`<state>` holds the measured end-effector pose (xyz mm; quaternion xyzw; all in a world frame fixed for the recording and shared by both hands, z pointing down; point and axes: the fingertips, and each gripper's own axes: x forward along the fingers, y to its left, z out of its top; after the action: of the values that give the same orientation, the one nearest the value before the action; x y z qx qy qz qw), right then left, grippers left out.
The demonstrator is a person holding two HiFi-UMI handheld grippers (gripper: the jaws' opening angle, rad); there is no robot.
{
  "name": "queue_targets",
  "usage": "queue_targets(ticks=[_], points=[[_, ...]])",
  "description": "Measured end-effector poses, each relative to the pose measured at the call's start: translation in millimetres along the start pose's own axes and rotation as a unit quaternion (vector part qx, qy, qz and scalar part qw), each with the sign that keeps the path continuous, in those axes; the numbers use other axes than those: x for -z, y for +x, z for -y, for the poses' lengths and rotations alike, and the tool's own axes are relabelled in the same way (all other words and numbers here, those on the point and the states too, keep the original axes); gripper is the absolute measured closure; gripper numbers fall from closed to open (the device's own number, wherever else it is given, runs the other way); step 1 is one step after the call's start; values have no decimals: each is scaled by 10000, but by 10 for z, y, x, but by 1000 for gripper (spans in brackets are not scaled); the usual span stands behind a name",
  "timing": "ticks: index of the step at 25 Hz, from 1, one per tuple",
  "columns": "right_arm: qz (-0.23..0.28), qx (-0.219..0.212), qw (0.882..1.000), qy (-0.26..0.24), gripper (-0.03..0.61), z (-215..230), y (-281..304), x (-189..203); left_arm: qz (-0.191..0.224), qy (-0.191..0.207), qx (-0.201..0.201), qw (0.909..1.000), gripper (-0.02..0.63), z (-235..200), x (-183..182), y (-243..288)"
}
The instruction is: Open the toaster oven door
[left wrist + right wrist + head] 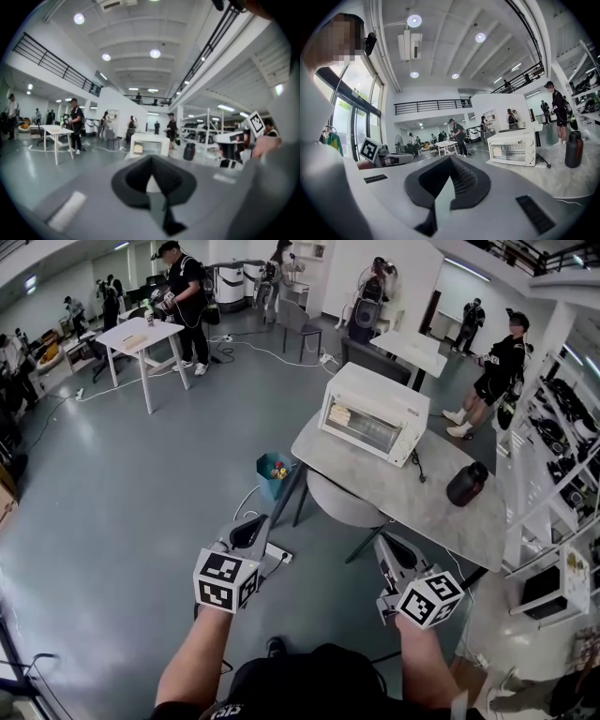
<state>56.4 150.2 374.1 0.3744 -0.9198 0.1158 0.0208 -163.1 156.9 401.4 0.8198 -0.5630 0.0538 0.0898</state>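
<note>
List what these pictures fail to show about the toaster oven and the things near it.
- Toaster oven contents: something pale sits behind the glass, too small in the head view and blurred in the left gripper view.
- Its door handle and knob settings: too small in every view.
- Blue bin contents: coloured bits in the head view, too small to name.

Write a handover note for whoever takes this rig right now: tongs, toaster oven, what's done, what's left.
Left tongs: shut, empty, held low in front of the person, short of the table.
Right tongs: shut, empty, also short of the table.
Toaster oven: on the table's far end, door closed; a dark bottle stands to its right.
Done: nothing; door not yet touched.
Left: step closer, open one pair of tongs, take the door's handle and swing the door open.
</note>
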Motion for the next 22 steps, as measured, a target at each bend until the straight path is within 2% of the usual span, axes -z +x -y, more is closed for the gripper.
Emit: queue_targets(ticks=[7,12,18,22], points=[[-82,99,9998,124,584,220,223,23,-34,-213,-14,9998,606,-223,-13,241],[-138,12,9997,225,584,483,485,80,-136,-262,-62,9995,606,-333,30,534],[-172,-182,9993,287,584,1039,984,9,-305,-320,-264,9987,606,-495,33,1126],[-198,-362,9989,241,584,1436,1301,-129,-373,-340,-345,9981,606,-555,-106,1647]])
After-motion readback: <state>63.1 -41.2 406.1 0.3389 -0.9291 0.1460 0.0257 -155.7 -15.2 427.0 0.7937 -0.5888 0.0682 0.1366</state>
